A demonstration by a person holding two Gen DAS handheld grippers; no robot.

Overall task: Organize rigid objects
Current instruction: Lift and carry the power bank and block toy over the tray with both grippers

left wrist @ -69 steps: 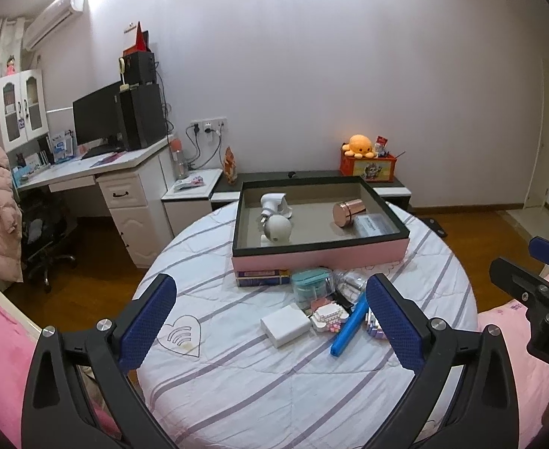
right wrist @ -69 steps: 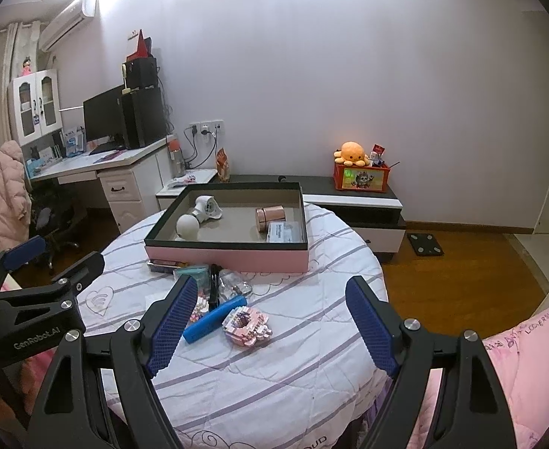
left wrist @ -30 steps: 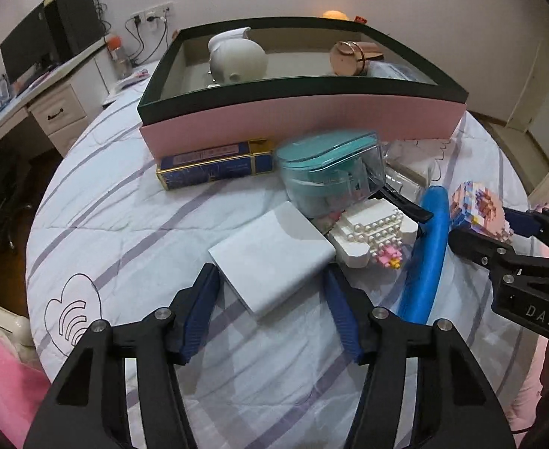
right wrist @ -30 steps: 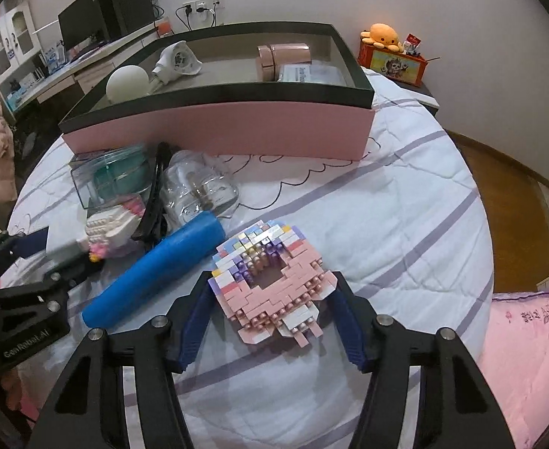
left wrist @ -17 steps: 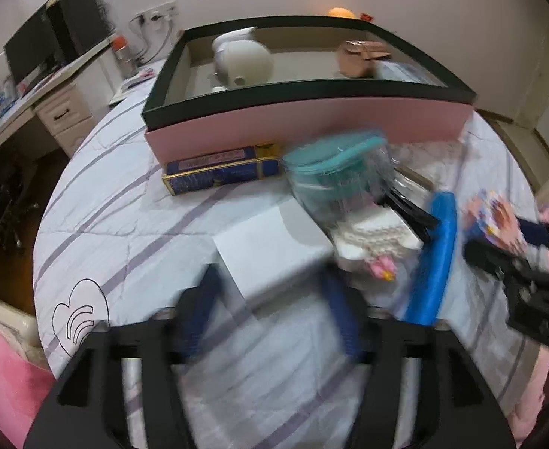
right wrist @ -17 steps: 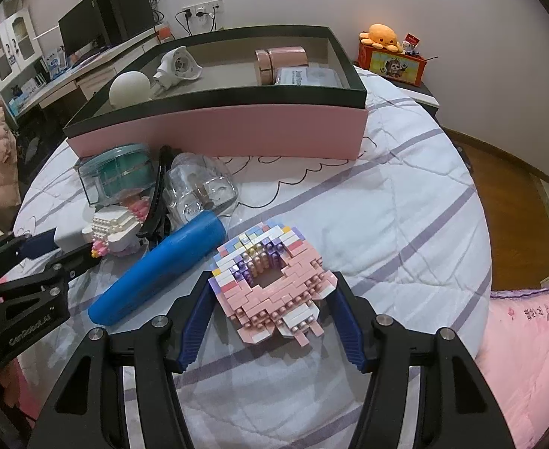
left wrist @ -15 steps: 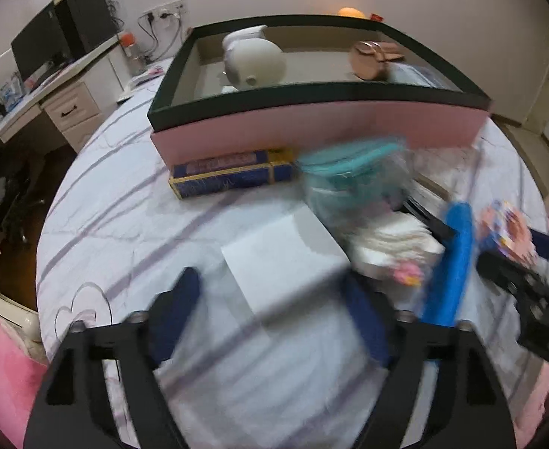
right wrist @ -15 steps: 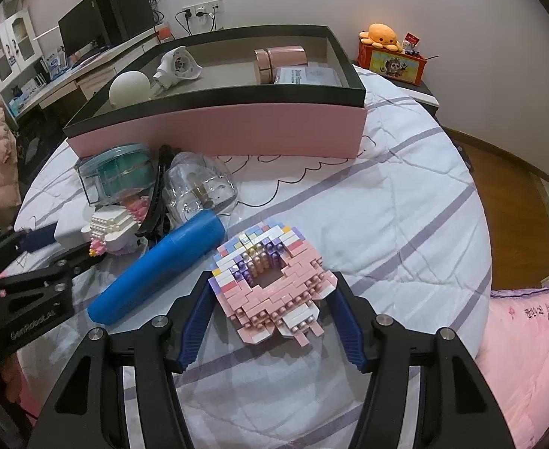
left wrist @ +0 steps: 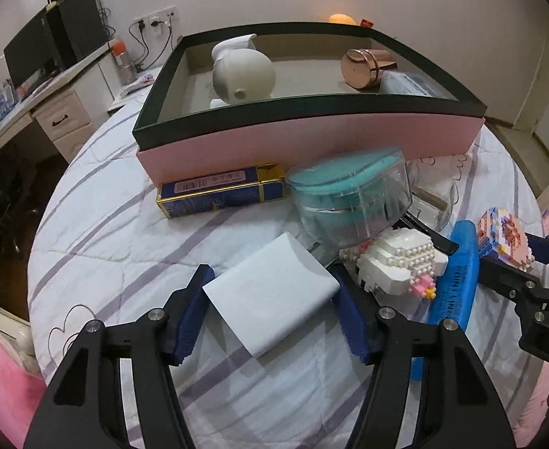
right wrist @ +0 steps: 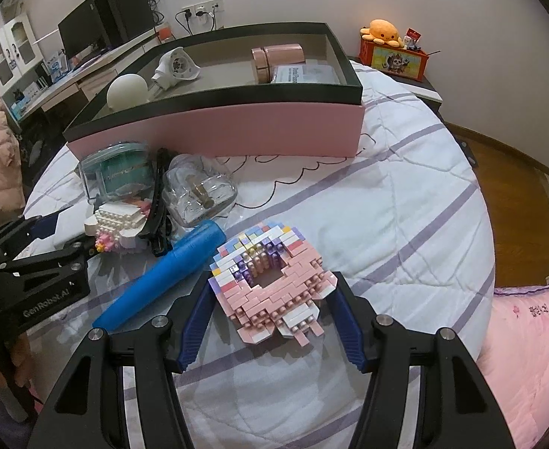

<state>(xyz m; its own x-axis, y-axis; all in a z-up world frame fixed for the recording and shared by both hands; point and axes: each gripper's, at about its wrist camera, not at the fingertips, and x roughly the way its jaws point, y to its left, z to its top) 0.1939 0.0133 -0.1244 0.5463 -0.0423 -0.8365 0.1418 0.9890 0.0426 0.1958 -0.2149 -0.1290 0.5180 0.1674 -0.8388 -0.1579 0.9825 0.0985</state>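
My left gripper (left wrist: 272, 299) is shut on a flat white box (left wrist: 270, 295) and holds it just above the quilted table. My right gripper (right wrist: 272, 307) is shut on a pink brick-built donut model (right wrist: 270, 282); it also shows in the left wrist view (left wrist: 504, 234). Loose on the table lie a white brick figure (left wrist: 398, 262), a blue tube (left wrist: 452, 288), a teal clear case (left wrist: 349, 194), a clear glass piece (right wrist: 199, 192), a black hair clip (right wrist: 158, 202) and a blue and gold box (left wrist: 220, 192).
A pink box with a dark rim (left wrist: 312, 138) stands at the back of the round table. It holds a white lamp (left wrist: 242, 71), a rose-gold cylinder (left wrist: 360, 69) and a flat clear pack (right wrist: 306, 73). A desk (left wrist: 31, 101) stands far left.
Both grippers came down from above the table and closed, the left on the white box, the right on the donut model. The left view shook and shifted slightly in the last half second.
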